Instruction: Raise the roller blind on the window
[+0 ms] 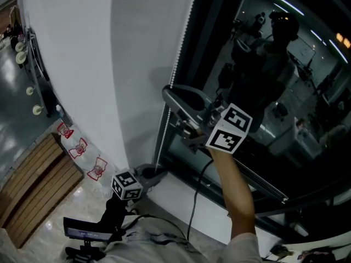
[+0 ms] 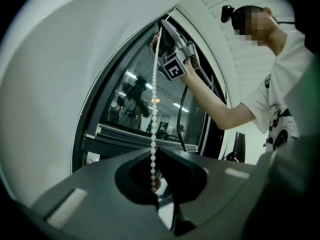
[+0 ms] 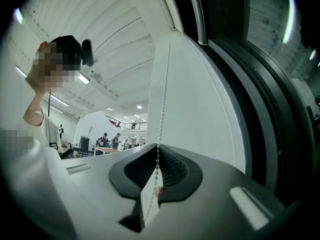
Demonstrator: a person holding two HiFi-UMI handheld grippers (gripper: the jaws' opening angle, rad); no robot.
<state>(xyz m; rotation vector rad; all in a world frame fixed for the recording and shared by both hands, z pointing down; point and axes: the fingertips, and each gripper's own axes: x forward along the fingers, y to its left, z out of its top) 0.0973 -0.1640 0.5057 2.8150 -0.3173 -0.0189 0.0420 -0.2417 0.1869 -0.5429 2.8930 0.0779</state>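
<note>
Right tool (image 3: 157, 148) is clamped on the bead chain (image 2: 153, 104) high at the roller blind (image 1: 82, 64) edge, I'd guess for a downward pull. Left tool (image 2: 154, 153) pinches it low for tension.

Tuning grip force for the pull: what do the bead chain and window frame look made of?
Bead chain: small round white beads with a slight gloss, likely plastic, though coated metal is possible. Window frame: dark, matt, straight sharp-edged profiles, probably painted or anodised aluminium; can't be sure.

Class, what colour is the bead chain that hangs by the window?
The bead chain is white, clearest in the left gripper view.
</note>
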